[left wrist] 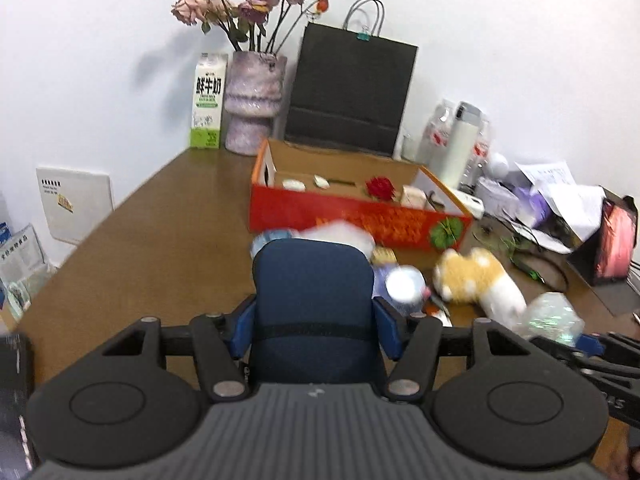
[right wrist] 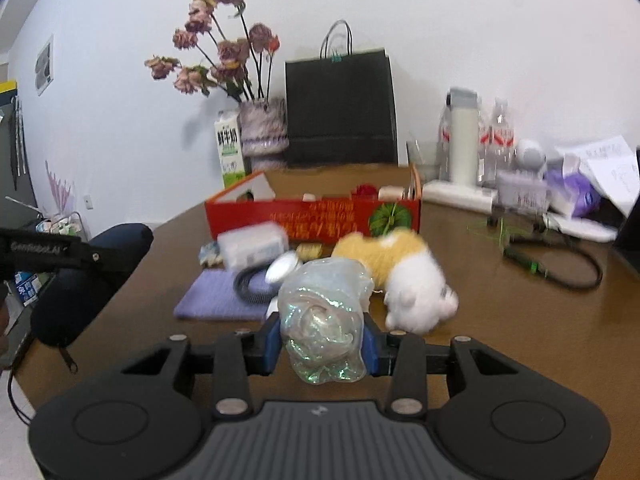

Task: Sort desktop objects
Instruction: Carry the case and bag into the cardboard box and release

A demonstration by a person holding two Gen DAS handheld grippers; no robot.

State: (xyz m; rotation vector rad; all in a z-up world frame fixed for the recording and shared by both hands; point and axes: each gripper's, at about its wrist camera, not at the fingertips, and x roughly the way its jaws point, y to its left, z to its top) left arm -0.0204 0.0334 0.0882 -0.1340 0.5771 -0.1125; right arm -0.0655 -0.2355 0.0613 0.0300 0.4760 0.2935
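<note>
left tool: clamped on a dark blue soft zip case, held clear of the brown wooden tabletop. the pads press both sides of the case.

right tool: clamped on a clear, glittery crumpled plastic bag, also lifted off the tabletop.

just beyond the tools, unsorted items lie in a loose pile: a yellow-and-white plush toy, a purple cloth mat with a black coiled cable on it, a round silver-topped container and a small white box, blurred.

behind the pile stands an open red-and-orange cardboard box. it already holds a red artificial rose and a few small white items.

judgement: sorting is partly done. two items are in hand and not yet placed; the pile remains. papers, cables and bottles at the far right also appear unsorted.

along the wall: a green-and-white milk carton, a pale purple vase of dried roses and a black paper bag.
</note>
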